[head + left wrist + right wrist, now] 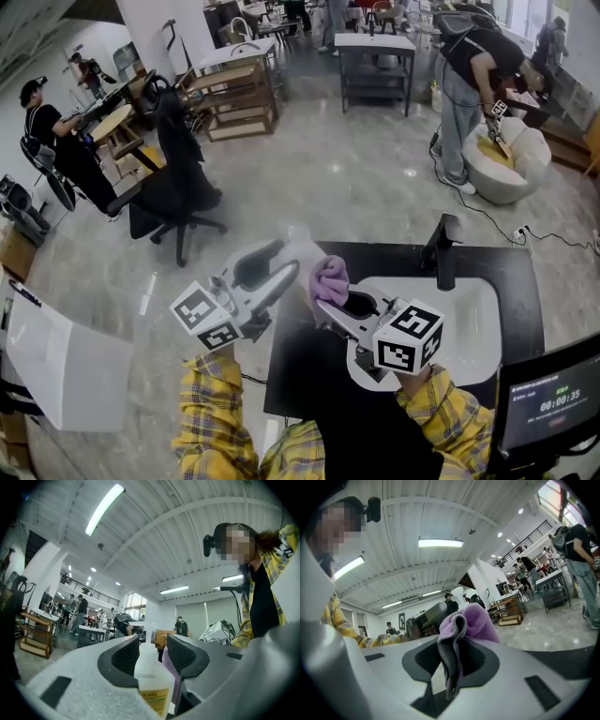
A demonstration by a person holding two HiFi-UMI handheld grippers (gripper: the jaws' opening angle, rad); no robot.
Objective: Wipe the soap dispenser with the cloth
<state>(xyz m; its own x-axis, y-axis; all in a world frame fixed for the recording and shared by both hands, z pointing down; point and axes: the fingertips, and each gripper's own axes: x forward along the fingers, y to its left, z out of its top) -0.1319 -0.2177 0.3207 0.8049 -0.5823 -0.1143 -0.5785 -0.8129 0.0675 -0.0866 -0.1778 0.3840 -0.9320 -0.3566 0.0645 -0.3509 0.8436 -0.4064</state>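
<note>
A translucent soap dispenser (298,251) with a pump top and a yellow label is held up off the counter between the jaws of my left gripper (277,268), which is shut on its body. In the left gripper view the bottle (152,677) fills the gap of the left gripper (152,656), pump pointing away. My right gripper (330,302) is shut on a bunched purple cloth (330,277), which sits right beside the bottle. In the right gripper view the cloth (465,624) hangs folded out of the right gripper (451,660). The purple cloth (169,667) also shows behind the bottle.
Below my hands lies a black counter (525,281) with a white sink (478,319) and a black faucet (442,248). A monitor (548,403) stands at the lower right. A black office chair (178,192) is on the floor at the left. People work at the far tables.
</note>
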